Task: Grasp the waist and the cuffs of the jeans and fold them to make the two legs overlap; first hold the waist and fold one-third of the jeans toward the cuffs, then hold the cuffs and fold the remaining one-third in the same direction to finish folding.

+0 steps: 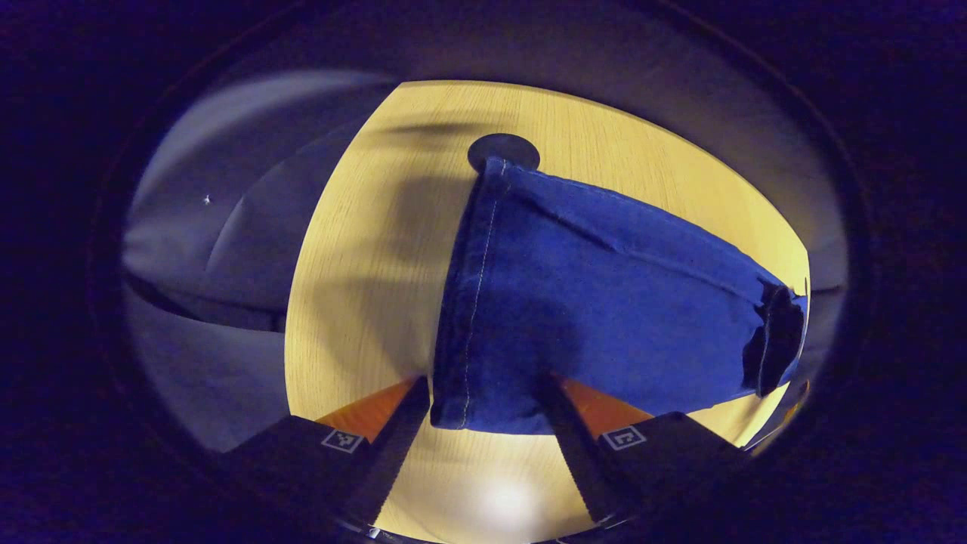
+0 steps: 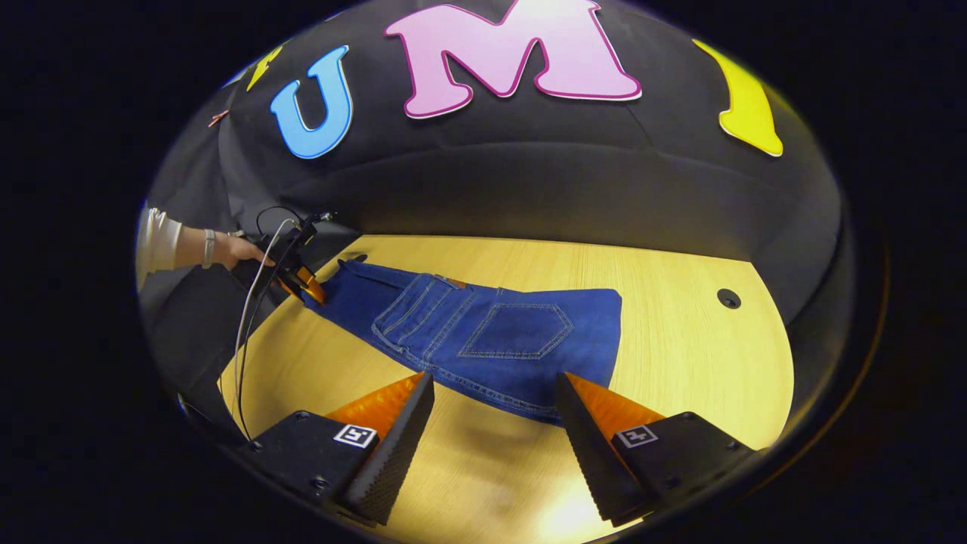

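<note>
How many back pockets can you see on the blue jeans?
1. A stitched back pocket sits on the folded blue denim jeans lying on the wooden table. Another may be hidden underneath the fold.

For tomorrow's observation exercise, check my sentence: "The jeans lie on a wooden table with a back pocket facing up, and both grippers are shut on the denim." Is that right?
Not quite. The jeans do lie on the wooden table with a back pocket facing up, but both grippers are open. The right gripper, in the right gripper view, hangs open short of the waist; the left gripper, in the left gripper view, is open around the cuff.
</note>
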A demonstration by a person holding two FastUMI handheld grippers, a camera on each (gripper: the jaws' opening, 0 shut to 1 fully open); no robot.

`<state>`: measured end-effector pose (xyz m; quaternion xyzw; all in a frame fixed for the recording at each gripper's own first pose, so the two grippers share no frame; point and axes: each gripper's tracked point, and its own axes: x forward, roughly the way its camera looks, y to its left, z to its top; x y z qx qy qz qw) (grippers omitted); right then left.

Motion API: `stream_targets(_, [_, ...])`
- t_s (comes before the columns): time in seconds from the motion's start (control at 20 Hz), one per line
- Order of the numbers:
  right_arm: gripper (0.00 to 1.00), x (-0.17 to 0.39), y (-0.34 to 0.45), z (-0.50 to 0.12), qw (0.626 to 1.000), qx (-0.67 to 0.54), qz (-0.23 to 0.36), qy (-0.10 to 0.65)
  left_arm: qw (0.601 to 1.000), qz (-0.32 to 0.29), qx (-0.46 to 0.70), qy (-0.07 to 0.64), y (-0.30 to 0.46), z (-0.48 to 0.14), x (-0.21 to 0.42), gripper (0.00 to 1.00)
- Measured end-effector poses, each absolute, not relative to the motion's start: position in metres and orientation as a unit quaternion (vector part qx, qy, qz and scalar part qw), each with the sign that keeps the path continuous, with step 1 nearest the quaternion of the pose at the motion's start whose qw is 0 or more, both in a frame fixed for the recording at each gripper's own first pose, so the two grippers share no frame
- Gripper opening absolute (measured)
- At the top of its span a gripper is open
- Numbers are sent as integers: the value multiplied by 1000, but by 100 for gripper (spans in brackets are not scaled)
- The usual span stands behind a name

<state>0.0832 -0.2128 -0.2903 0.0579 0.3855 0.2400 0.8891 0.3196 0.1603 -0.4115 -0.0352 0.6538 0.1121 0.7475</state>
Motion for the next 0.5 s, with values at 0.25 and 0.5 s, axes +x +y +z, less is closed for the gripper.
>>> stream_targets(0.25, [98, 77, -218, -285, 889, 49, 245, 385, 765, 109, -47, 632, 149, -413, 324, 79])
stream_targets(0.5, [98, 75, -226, -271, 894, 50, 242, 374, 782, 121, -68, 607, 138, -404, 333, 11])
